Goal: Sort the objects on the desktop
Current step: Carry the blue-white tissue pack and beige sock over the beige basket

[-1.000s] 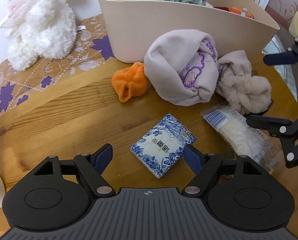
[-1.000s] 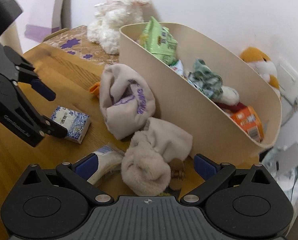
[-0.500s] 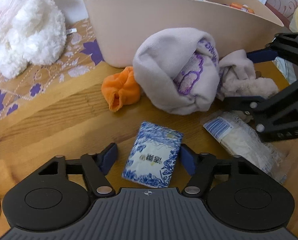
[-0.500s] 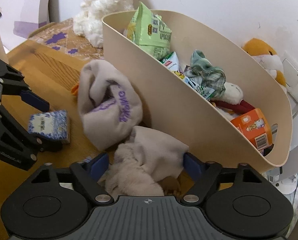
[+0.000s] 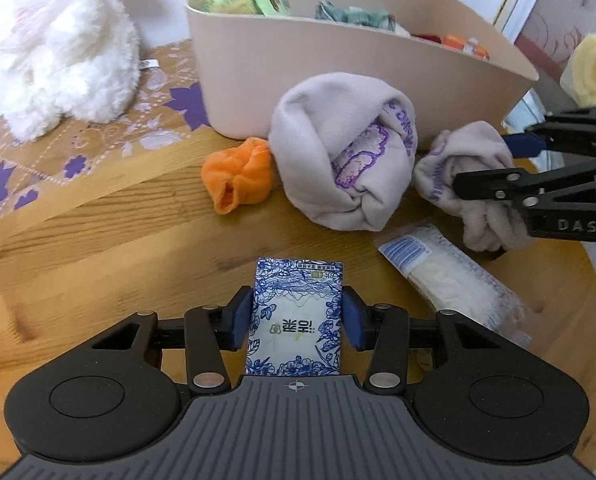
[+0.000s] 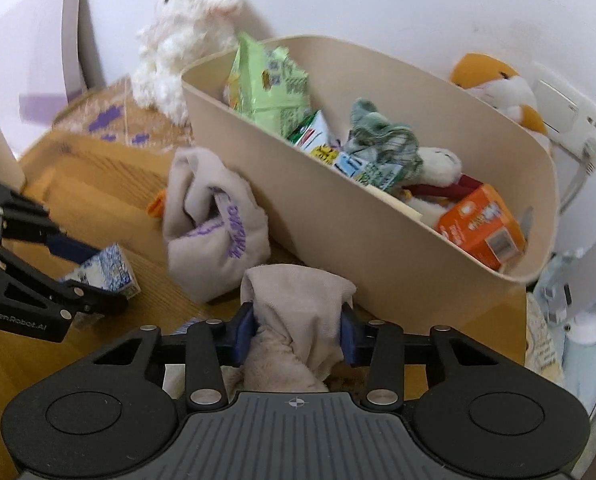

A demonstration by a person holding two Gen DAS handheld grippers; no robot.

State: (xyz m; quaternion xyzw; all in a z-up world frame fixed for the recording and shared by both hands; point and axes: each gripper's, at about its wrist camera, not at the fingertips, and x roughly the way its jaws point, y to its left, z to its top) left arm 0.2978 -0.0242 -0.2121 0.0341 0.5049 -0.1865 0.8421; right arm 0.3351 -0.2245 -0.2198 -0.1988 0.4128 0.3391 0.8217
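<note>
A blue-and-white tissue pack (image 5: 296,316) lies on the wooden table (image 5: 98,240) between the pads of my left gripper (image 5: 297,320). Its jaws are closing and both pads touch the pack's sides. In the right wrist view the same pack (image 6: 106,268) shows between the left gripper's fingers (image 6: 94,276). My right gripper (image 6: 298,330) is closing on a small beige fuzzy cloth bundle (image 6: 298,292), and its pads press into the fabric. The left wrist view shows that bundle (image 5: 470,156) pinched in the right gripper (image 5: 494,164).
A beige bin (image 5: 338,52) with snack packs and toys stands behind. A larger beige bundle with purple print (image 5: 338,152) and an orange sock (image 5: 238,176) lie before it. A plastic-wrapped white item (image 5: 450,280) lies at right. A white plush rabbit (image 5: 66,48) sits at back left.
Both grippers' jaws have narrowed from wide open. The tissue pack has turned square between the left pads. The right gripper has moved in and squeezed the small beige bundle.
</note>
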